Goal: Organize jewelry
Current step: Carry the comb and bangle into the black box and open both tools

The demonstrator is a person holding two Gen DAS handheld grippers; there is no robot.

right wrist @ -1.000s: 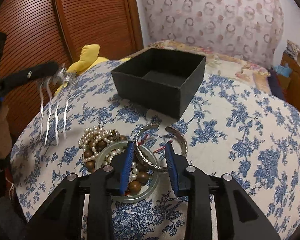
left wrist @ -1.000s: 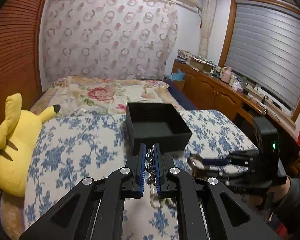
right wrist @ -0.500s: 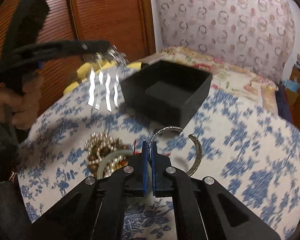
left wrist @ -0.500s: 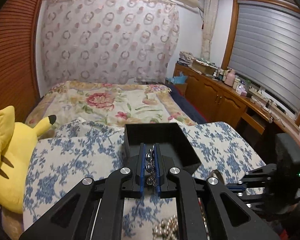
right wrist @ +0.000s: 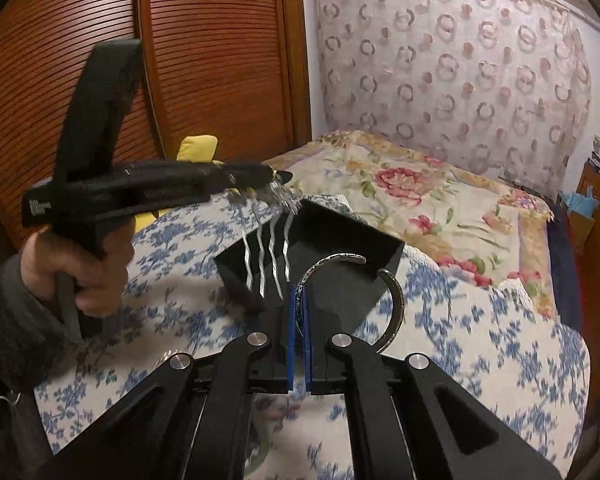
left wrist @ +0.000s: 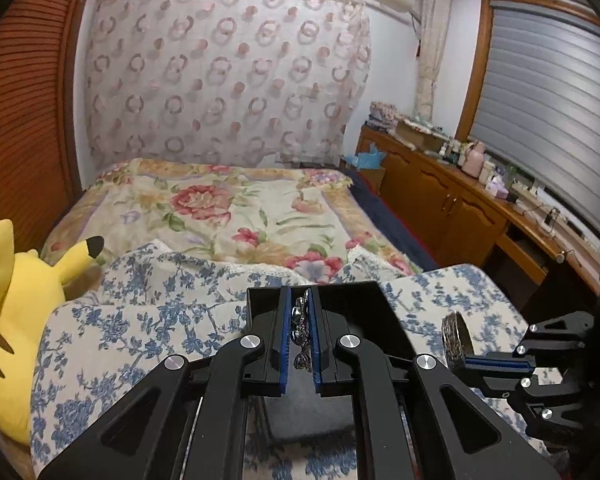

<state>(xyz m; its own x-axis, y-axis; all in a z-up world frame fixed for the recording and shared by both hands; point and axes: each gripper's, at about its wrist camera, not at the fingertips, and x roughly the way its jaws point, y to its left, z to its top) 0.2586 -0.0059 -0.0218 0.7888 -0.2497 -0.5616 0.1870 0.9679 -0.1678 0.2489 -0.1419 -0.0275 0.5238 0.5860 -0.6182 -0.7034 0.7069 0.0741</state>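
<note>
My left gripper (left wrist: 300, 312) is shut on a silver hair comb (left wrist: 301, 334) and holds it over the open black box (left wrist: 364, 300). In the right wrist view the left gripper (right wrist: 276, 178) shows at the left, with the comb's wavy prongs (right wrist: 266, 264) hanging over the box's near left corner. My right gripper (right wrist: 299, 300) is shut on a silver open bangle (right wrist: 392, 308) and holds it lifted in front of the black box (right wrist: 384, 256). The bangle also shows in the left wrist view (left wrist: 456, 338), right of the box.
The box stands on a blue-flowered cloth (right wrist: 520, 360) on a bed. A yellow plush toy (left wrist: 8, 320) lies at the left. A floral blanket (left wrist: 228, 216) lies beyond. A wooden sideboard (left wrist: 460, 208) runs along the right wall. A wooden slatted wardrobe (right wrist: 180, 60) stands at the left.
Both grippers have risen and moved forward to the box. The right gripper shut on the bangle and lifted it off the jewelry pile. The comb now hangs over the box.
</note>
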